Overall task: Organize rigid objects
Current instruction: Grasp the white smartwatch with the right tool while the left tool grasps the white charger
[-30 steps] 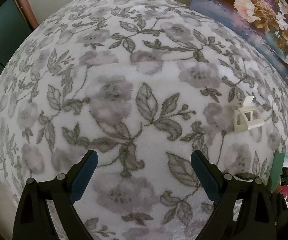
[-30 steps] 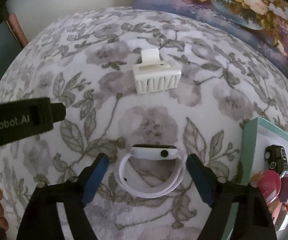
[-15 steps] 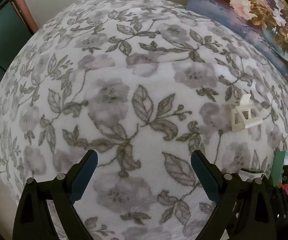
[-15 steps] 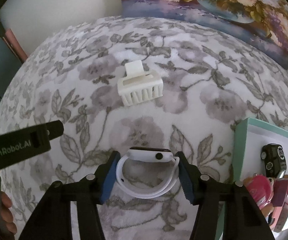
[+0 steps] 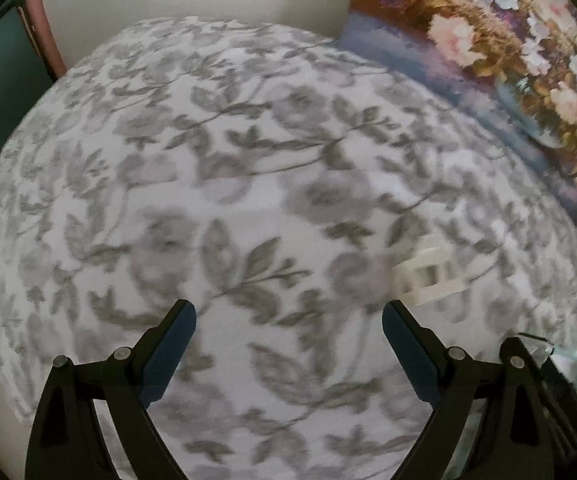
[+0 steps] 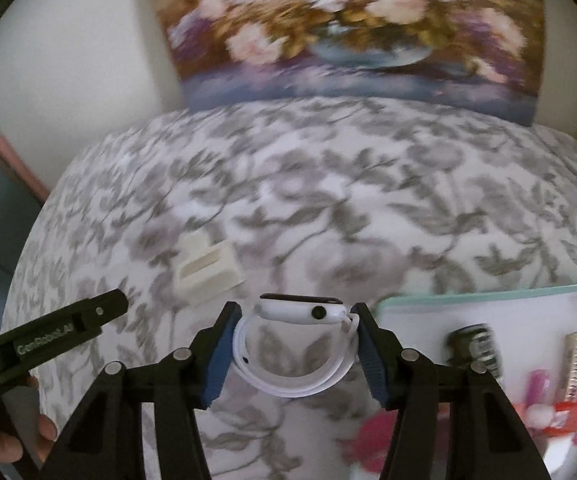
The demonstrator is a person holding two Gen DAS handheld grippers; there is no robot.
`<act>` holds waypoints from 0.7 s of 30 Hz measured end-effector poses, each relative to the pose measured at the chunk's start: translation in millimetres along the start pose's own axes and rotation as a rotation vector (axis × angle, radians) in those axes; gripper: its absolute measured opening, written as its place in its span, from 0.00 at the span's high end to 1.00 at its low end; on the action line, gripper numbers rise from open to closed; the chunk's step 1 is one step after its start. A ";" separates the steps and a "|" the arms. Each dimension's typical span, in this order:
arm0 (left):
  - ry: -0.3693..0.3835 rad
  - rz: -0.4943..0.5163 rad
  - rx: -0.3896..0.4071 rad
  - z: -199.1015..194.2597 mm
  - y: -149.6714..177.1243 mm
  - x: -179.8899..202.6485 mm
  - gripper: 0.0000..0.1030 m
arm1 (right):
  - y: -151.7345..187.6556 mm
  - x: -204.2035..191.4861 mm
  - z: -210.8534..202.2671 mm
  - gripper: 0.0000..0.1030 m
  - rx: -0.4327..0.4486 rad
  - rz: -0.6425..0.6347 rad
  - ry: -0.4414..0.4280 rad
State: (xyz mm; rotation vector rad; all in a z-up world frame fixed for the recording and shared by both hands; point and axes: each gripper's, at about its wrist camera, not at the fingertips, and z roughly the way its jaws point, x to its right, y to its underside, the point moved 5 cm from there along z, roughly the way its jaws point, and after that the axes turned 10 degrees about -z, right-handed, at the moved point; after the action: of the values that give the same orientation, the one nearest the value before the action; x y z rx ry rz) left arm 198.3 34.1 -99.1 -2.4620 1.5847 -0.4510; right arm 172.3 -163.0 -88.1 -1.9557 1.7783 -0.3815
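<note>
Steeply tilted down over the flowered blanket [image 6: 328,208], the right gripper [image 6: 294,344] has its blue pads pressed on both sides of the white smartwatch [image 6: 300,309], whose band loops back between the jaws; they have just been closing onto it. The watch face sits at twelve o'clock of the grip, its dark side button turned to the camera. At ten o'clock from the watch a white hair claw clip [image 6: 208,270] lies on the blanket, apart from the jaws. At three o'clock is the mint-rimmed tray [image 6: 488,291], holding blurred small items, one of them dark and others pink. A floral painting [image 6: 352,28] leans at twelve o'clock. The left gripper [image 5: 288,350] points down at bare blanket, jaws spread wide with nothing between them; in its view the clip [image 5: 428,276] lies at two o'clock.
</note>
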 end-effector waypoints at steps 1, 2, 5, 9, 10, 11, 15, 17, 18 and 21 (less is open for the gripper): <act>0.029 -0.009 -0.011 1.4 -0.4 8.2 0.08 | -0.4 4.9 -2.5 0.42 0.005 0.007 0.004; 0.045 -0.012 -0.020 3.6 -0.7 12.2 0.08 | -2.0 11.5 -4.8 0.42 0.011 0.016 0.007; 0.064 0.016 -0.039 12.0 2.7 28.0 0.08 | -7.0 30.4 -10.3 0.42 0.031 0.040 0.026; 0.046 0.080 -0.055 26.1 10.7 52.5 0.09 | -10.0 55.3 -17.7 0.42 0.053 0.077 0.042; 0.044 0.084 -0.057 28.9 11.8 53.9 0.09 | -10.0 58.2 -17.6 0.42 0.055 0.082 0.044; 0.044 0.086 -0.059 32.5 11.9 56.9 0.09 | -9.8 62.1 -18.0 0.42 0.056 0.087 0.047; 0.049 0.102 -0.056 38.6 10.7 66.2 0.12 | -6.6 72.9 -15.3 0.43 0.050 0.108 0.047; 0.058 0.109 -0.054 38.4 9.9 70.9 0.16 | -4.7 73.8 -13.2 0.42 0.043 0.114 0.040; 0.063 0.112 -0.054 37.8 9.9 73.1 0.19 | -3.8 73.6 -11.9 0.42 0.039 0.114 0.036; 0.059 0.126 -0.052 39.3 7.7 80.2 0.21 | -2.1 72.1 -10.3 0.42 0.031 0.109 0.029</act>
State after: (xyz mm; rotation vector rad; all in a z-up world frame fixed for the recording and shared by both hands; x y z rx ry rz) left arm 236.3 -42.6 -125.8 -2.3883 1.7845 -0.4725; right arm 177.8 -235.7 -85.7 -1.8311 1.8764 -0.4001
